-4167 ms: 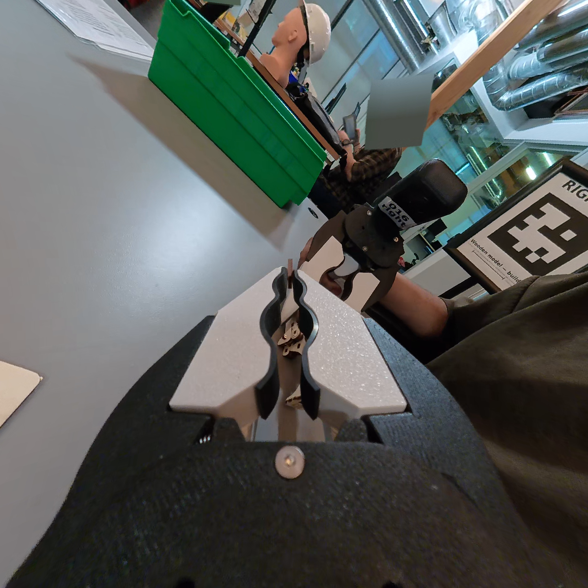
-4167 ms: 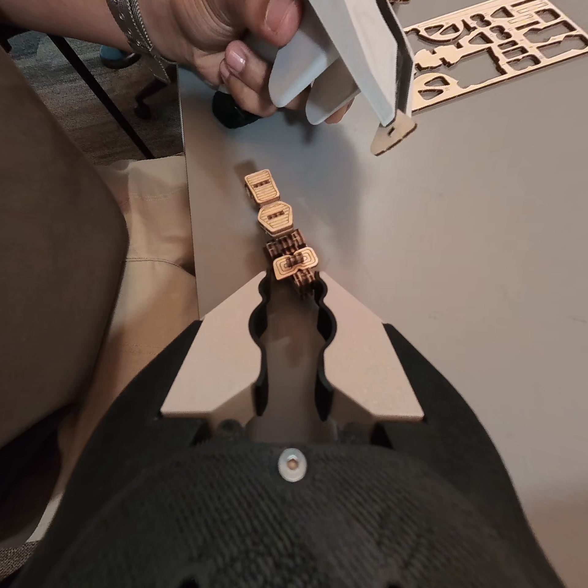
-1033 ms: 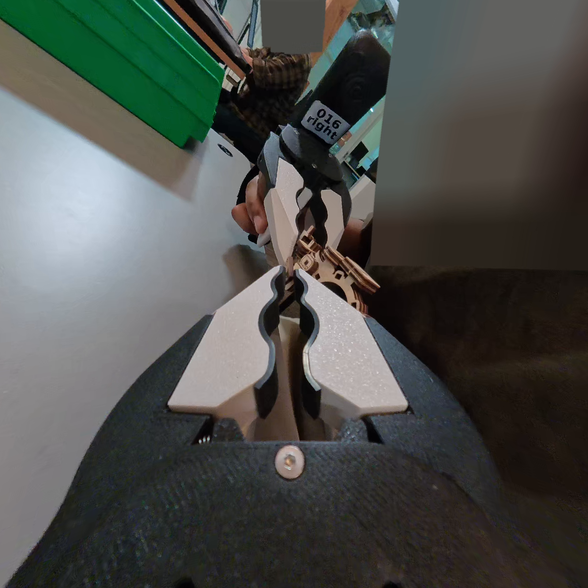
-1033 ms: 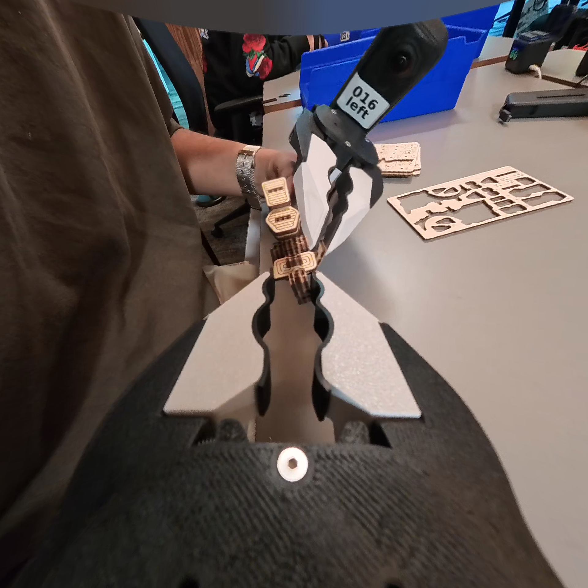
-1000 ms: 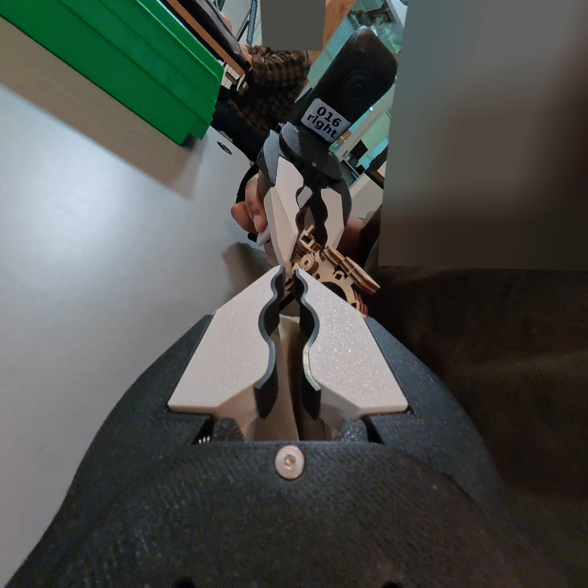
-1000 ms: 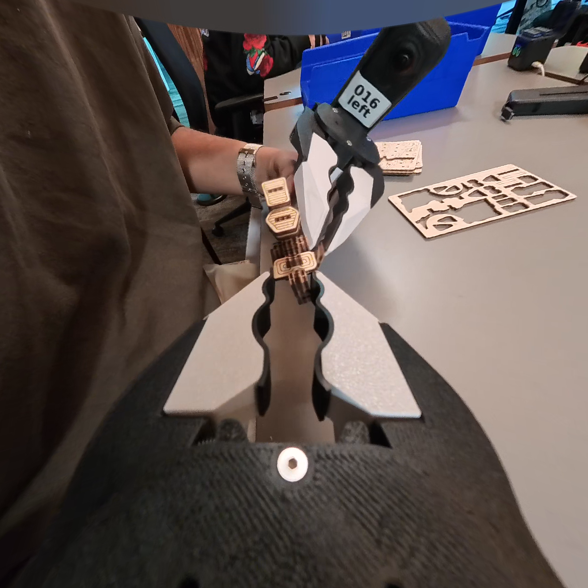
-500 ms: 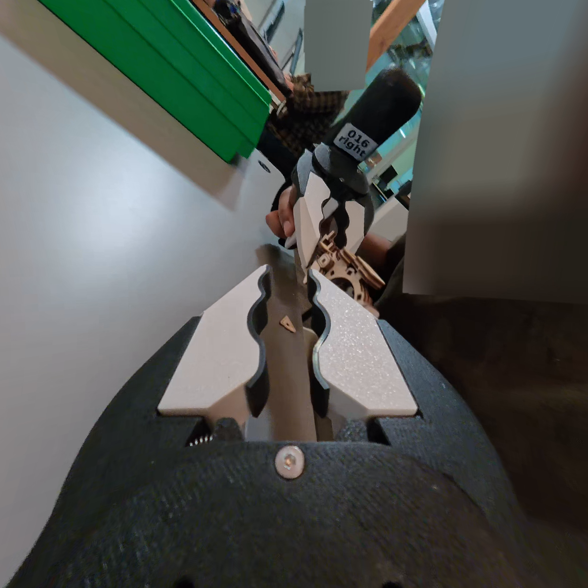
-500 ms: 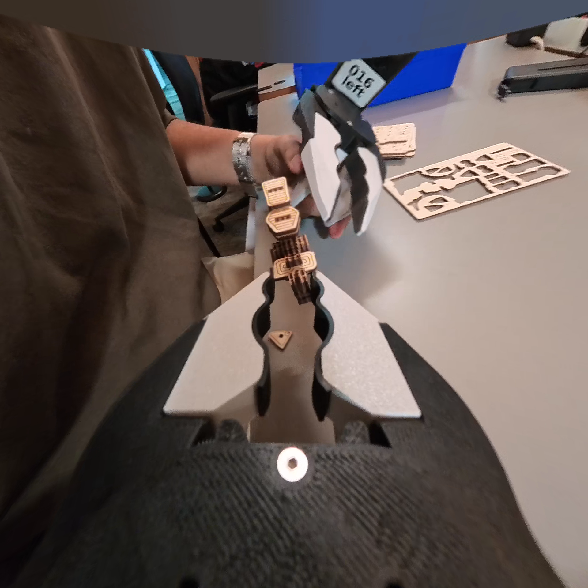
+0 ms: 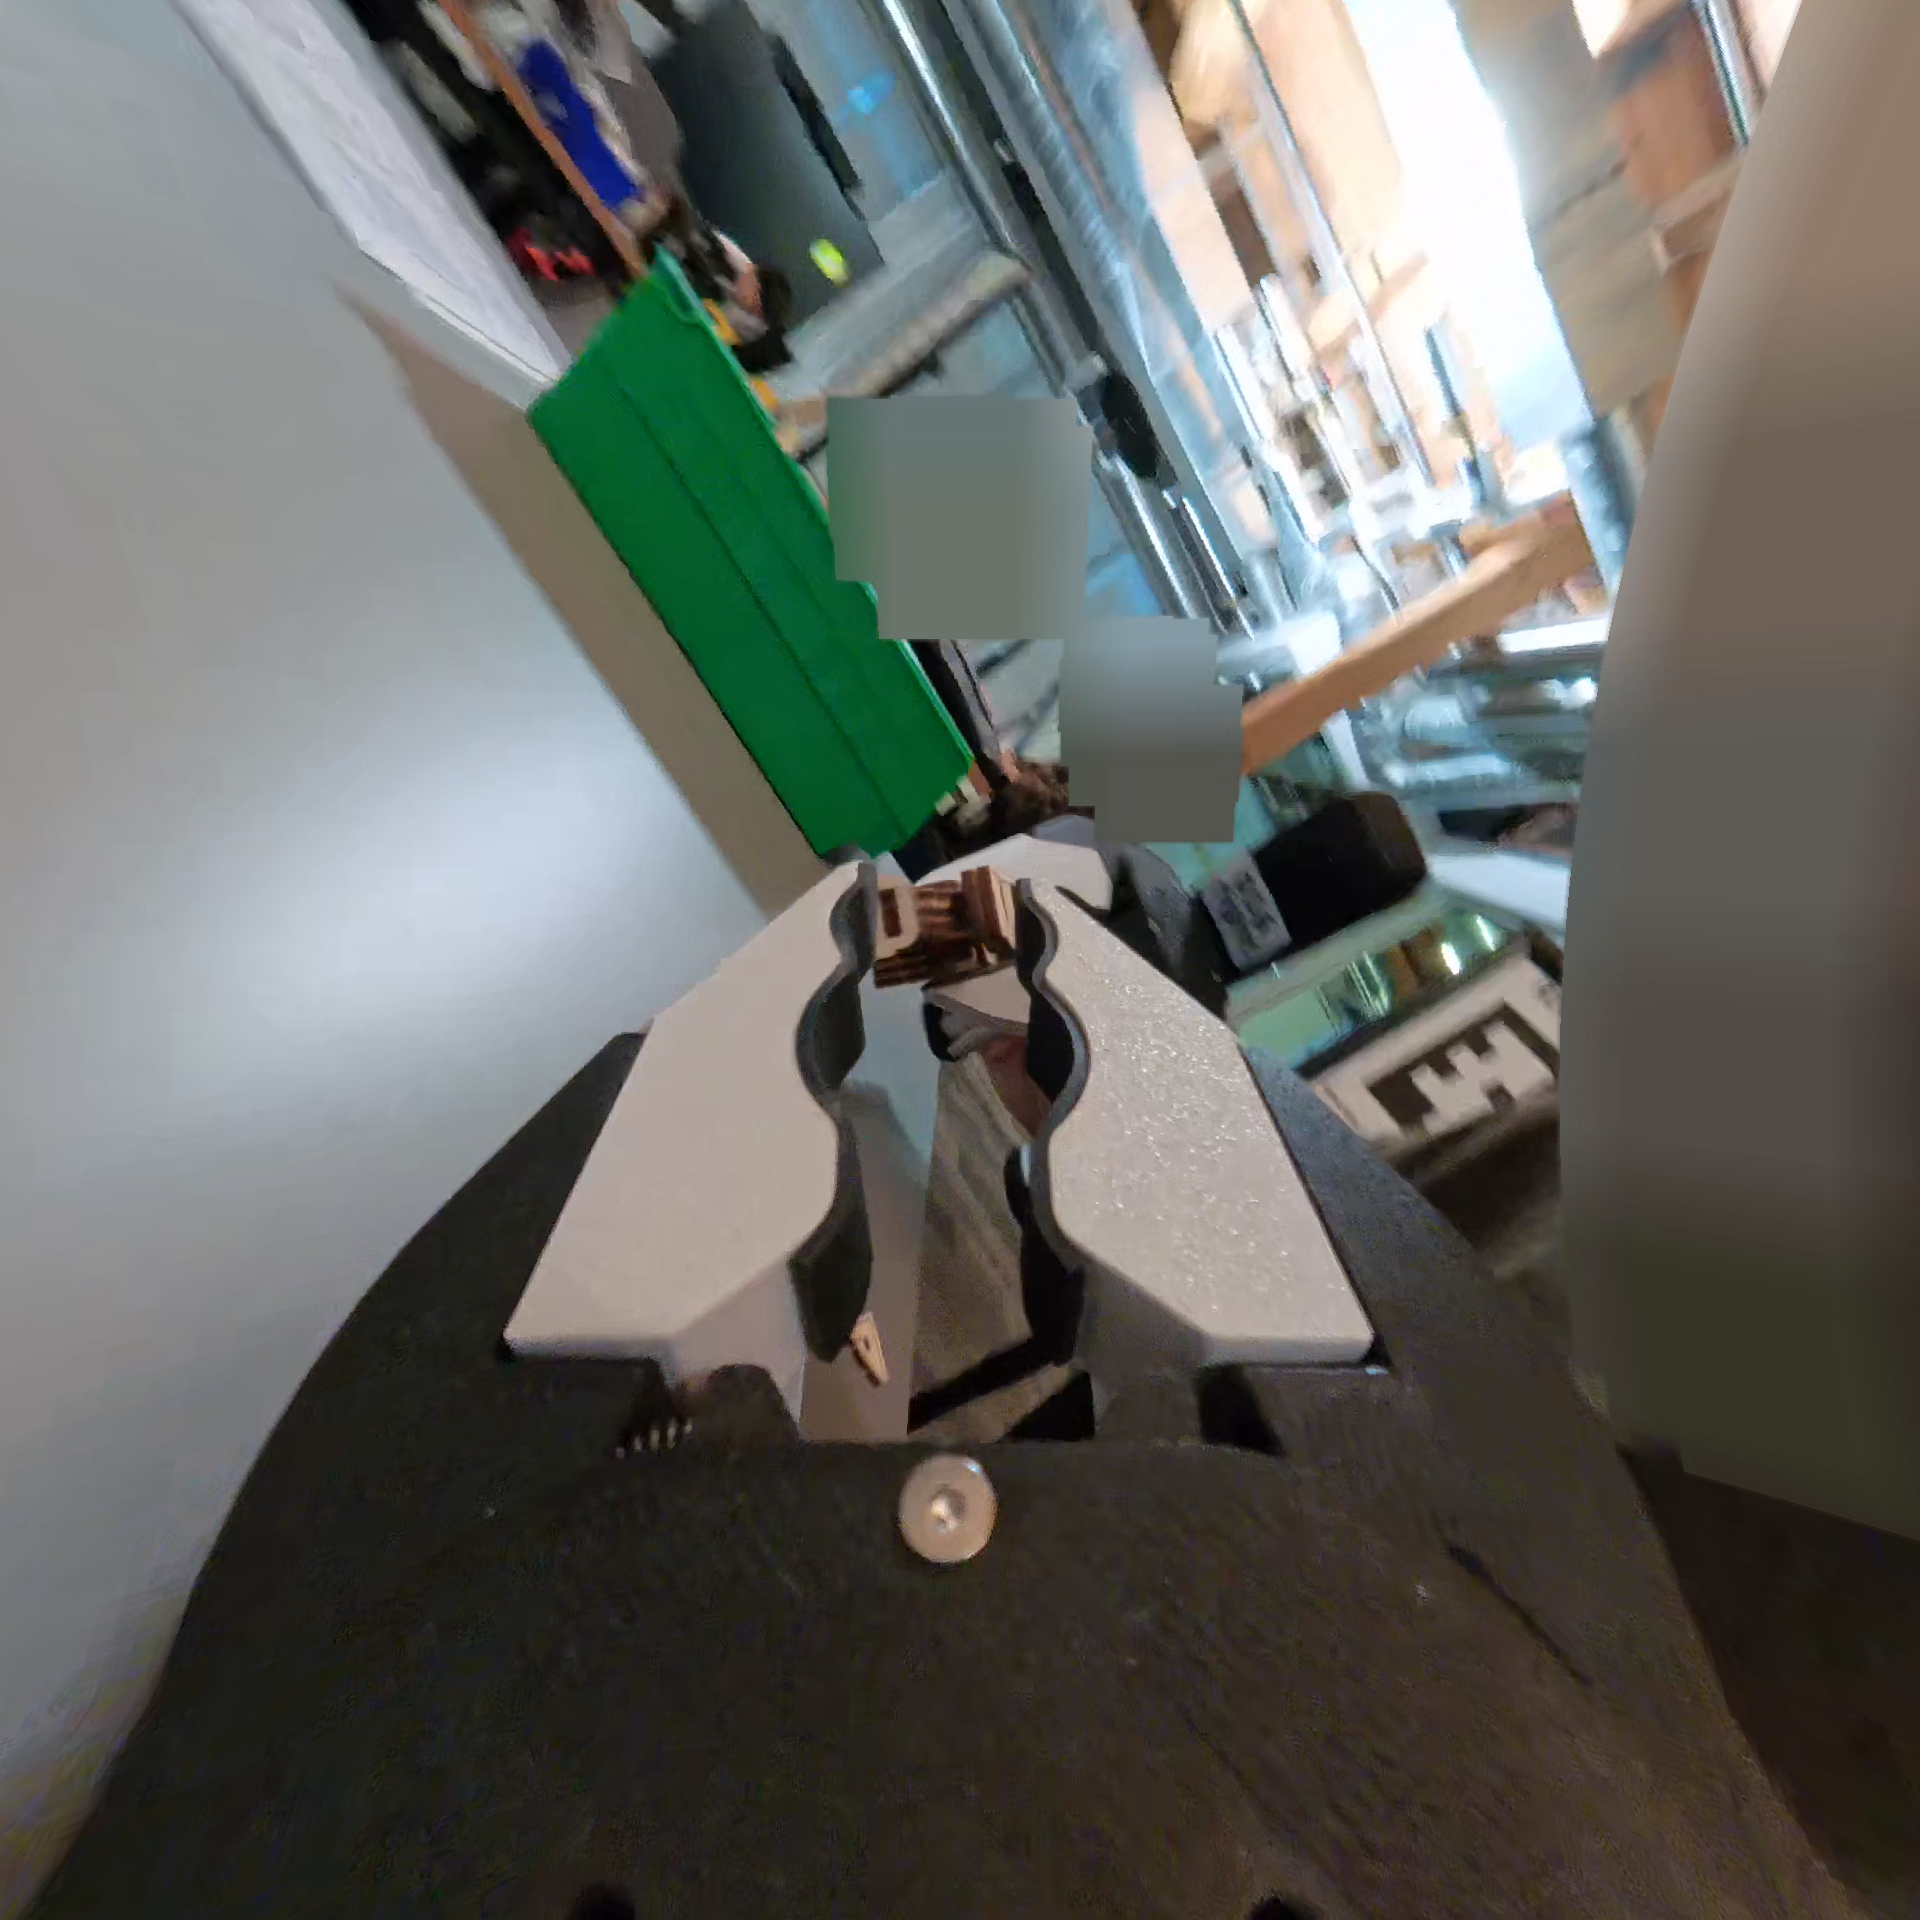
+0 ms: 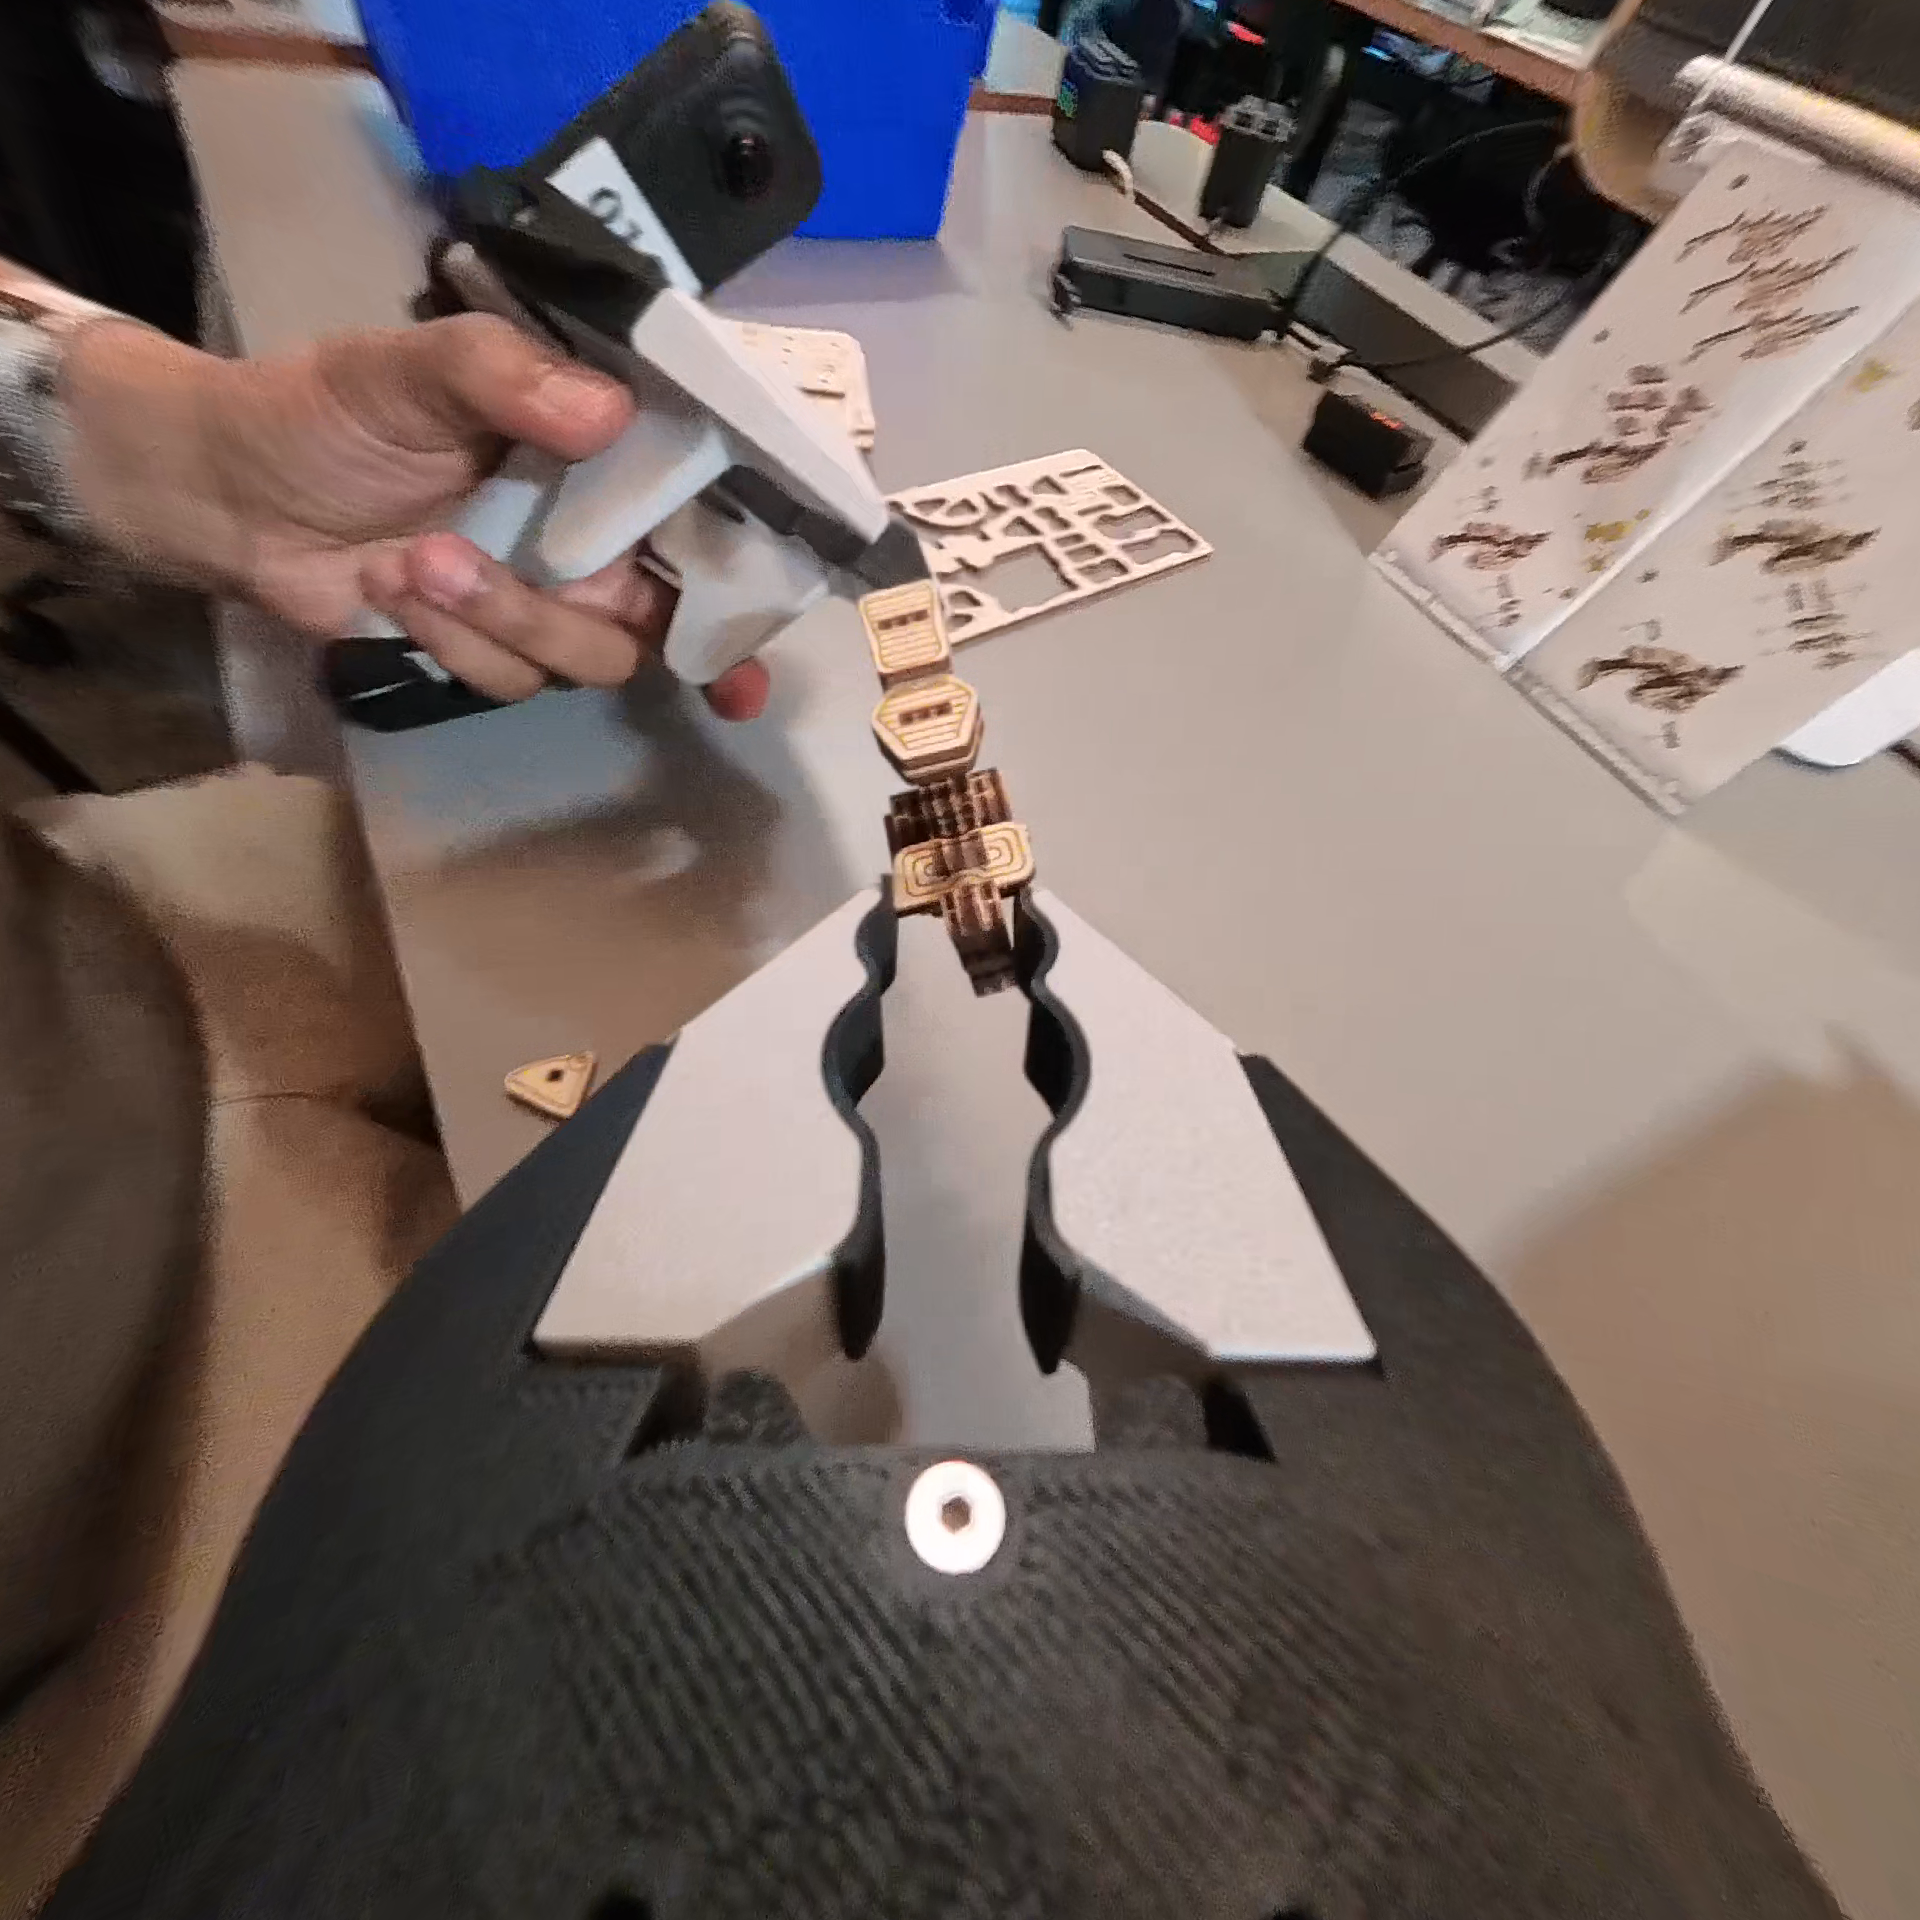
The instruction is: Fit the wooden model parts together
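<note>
My right gripper [image 10: 961, 909] is shut on the lower end of a wooden model [image 10: 930, 727], a chain of laser-cut segments held above the grey table [image 10: 1351, 935]. My left gripper [image 10: 888, 566] is open, its tips on either side of the model's far end segment [image 9: 940, 925]. The gap is about as wide as that segment, and I cannot tell whether the pads press on it. A small triangular wooden piece [image 10: 551, 1081] lies loose on the table near its left edge. It also shows between the left fingers [image 9: 868, 1356].
A cut-out plywood sheet [image 10: 1049, 540] lies flat behind the model. A blue bin [image 10: 675, 83], black devices [image 10: 1164, 281] and propped picture sheets [image 10: 1662, 468] stand at the back and right. A green bin [image 9: 748, 623] and a marker board [image 9: 1455, 1081] show in the left wrist view. About 7 centimetres separates my left fingertips from my right. The small triangular wooden piece [image 10: 551, 1081] lies around 10 centimetres away from my right fingertips.
The left gripper opened and dropped the triangular piece on the table. It then swung to the far end of the model. The right gripper kept its hold and turned towards the table's middle.
</note>
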{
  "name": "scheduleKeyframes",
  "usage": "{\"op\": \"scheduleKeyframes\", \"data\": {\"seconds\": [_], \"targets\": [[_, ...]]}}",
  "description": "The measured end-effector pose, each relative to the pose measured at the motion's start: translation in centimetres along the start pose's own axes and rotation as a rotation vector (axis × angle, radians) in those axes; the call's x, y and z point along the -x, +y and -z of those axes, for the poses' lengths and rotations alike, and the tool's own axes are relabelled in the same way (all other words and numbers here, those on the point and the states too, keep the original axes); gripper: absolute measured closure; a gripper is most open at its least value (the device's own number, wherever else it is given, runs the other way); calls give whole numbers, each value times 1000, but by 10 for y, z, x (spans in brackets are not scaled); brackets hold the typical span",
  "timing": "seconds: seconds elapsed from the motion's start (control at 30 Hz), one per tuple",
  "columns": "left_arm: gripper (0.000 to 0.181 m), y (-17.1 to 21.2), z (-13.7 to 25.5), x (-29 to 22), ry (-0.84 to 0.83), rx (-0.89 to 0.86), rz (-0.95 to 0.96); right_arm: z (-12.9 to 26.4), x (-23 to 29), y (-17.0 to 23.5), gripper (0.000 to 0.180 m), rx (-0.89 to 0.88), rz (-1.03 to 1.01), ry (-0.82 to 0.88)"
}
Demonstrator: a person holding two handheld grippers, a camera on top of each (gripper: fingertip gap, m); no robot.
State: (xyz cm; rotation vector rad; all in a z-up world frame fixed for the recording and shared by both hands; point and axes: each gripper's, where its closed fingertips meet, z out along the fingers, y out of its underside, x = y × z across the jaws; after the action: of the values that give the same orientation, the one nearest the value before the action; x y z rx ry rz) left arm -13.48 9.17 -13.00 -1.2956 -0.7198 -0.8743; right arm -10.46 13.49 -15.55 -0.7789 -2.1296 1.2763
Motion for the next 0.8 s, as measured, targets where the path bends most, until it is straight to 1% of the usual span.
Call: {"op": "scheduleKeyframes", "data": {"seconds": [0.03,0.13,0.2,0.27,0.4,0.5,0.57,0.63,0.8], "targets": [[157,-1,0,3,-30,-44,15,-1,-1,-1,159,15,31,36],[154,-13,13,12,-131,-218,38,-2,0,-6,159,24,73,91],[152,-15,18,12,-145,-253,36,-2,2,-10,159,14,56,94],[147,-10,14,13,-146,-206,19,-2,1,-13,159,-4,19,97],[149,10,2,4,-124,-134,15,1,-4,-21,159,-69,-113,90],[150,29,-9,0,-124,-57,8,-1,2,-25,159,-113,-239,30],[151,33,-12,-3,-126,-40,-15,-4,7,-26,159,-127,-308,-4],[154,34,-12,-4,-131,-34,-32,-7,9,-25,159,-127,-340,-10],[161,34,-13,-3,-130,-30,-25,-12,14,-22,159,-99,-344,-4]]}}
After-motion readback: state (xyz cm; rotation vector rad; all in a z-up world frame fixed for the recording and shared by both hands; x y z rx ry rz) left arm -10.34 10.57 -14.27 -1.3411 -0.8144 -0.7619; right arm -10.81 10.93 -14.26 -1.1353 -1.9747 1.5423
